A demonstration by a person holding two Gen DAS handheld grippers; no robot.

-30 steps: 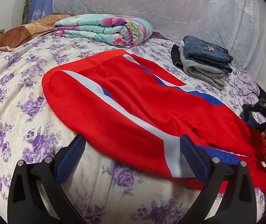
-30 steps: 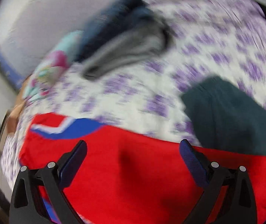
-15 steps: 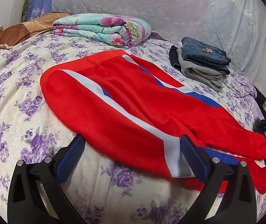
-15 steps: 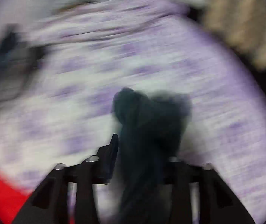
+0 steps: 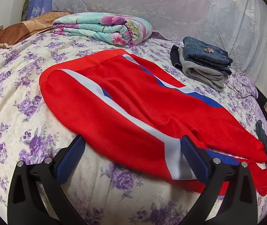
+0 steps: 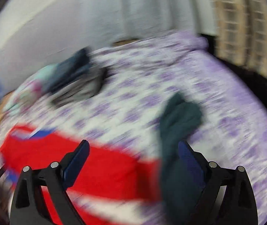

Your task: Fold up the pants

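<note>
Red knit pants (image 5: 133,112) with white and blue side stripes lie flat on a bed (image 5: 11,97) covered in a cream sheet printed with purple flowers. Their long axis runs diagonally: the ribbed waistband sits at the far left, and the legs taper toward the near right edge of the mattress, where the cuffs reach the bed's edge.

The left gripper (image 5: 132,158) hovers at the near edge of the pants, its blue textured fingers (image 5: 70,158) spread wide apart and holding nothing. Bare sheet lies open to its left.

The right wrist view is motion-blurred. The right gripper (image 6: 133,161) also has its fingers apart, above the red fabric, with a dark green cloth (image 6: 180,123) beside its right finger.

Farther back sit a folded floral quilt (image 5: 103,28), a brown pillow (image 5: 23,31), and a stack of folded jeans and grey garments (image 5: 202,63).
</note>
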